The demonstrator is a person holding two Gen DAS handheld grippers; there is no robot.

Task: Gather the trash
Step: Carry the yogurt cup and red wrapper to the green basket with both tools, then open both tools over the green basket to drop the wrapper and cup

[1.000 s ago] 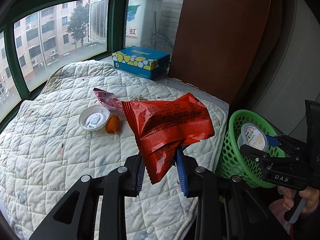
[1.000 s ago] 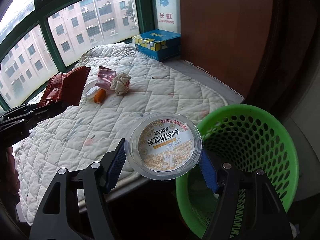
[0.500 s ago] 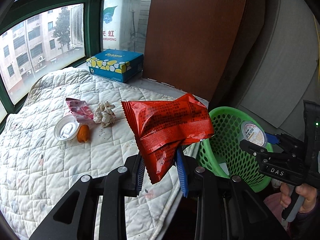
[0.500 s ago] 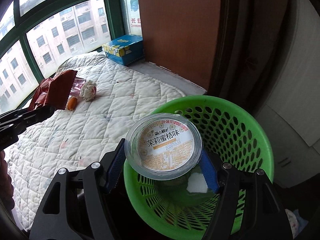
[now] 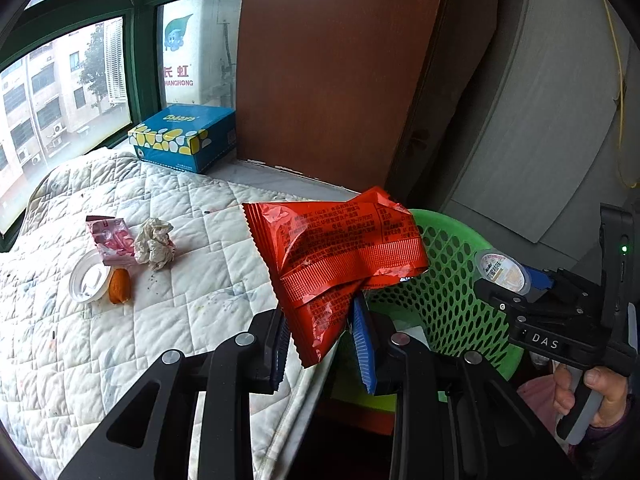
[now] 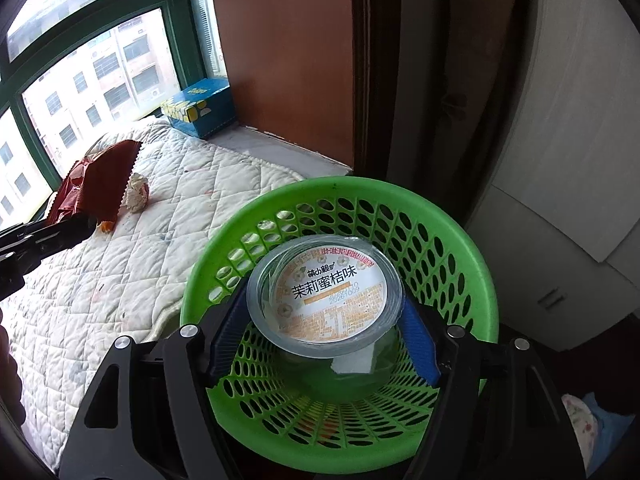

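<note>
In 1 second both loads have been swung off the quilted mat (image 5: 168, 320) toward the green basket (image 6: 472, 256). The clear cup (image 6: 324, 300), labelled 茉莉蜜桔味, is now pinched by the right gripper (image 6: 322, 340) right over the basket, so a drop looks close. The red wrapper (image 5: 332, 256) is clamped by the left gripper (image 5: 322, 344) at the mat's right edge. "DAS" is printed on the tool, "CHANGHONG" outside.
</note>
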